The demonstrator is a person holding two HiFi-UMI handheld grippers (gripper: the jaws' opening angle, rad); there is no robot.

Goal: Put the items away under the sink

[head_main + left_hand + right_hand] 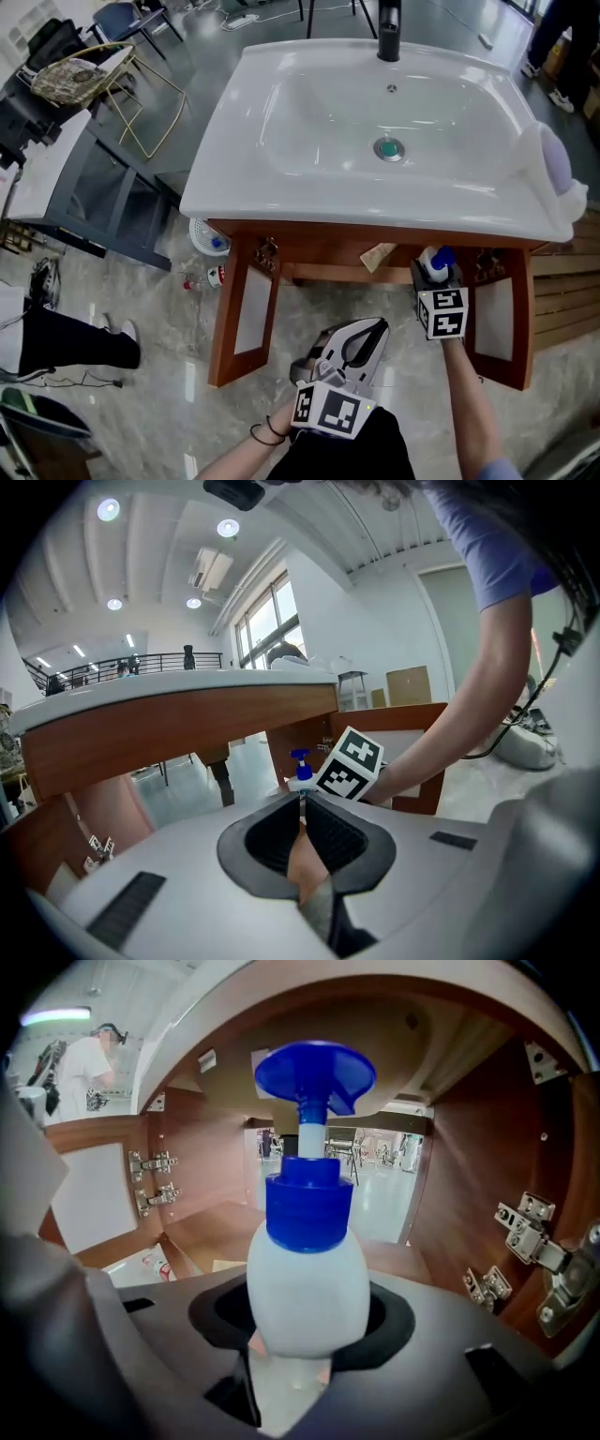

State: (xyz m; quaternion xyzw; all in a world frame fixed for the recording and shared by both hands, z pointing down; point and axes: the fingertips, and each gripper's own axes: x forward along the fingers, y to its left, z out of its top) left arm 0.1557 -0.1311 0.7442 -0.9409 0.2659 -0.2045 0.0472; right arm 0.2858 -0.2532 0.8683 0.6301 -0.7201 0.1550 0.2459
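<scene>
A white pump bottle [434,262] with a blue top sits in my right gripper [434,276], shut on its body, at the open front of the wooden cabinet [246,309] under the white sink [309,192]. In the right gripper view the bottle [309,1269] stands upright between the jaws of the right gripper [307,1335], with the cabinet's inside behind it. My left gripper [373,328] hangs lower, in front of the cabinet, shut on nothing. The left gripper view shows the left gripper [301,803] with its pads together and the bottle [298,766] beyond.
Both cabinet doors stand open, with hinges [534,1227] on the right wall. A small red and white tube [155,1265] lies low at the left. A round white object [208,238] and small items [216,275] lie on the floor left of the cabinet. A person's leg [66,339] is at the far left.
</scene>
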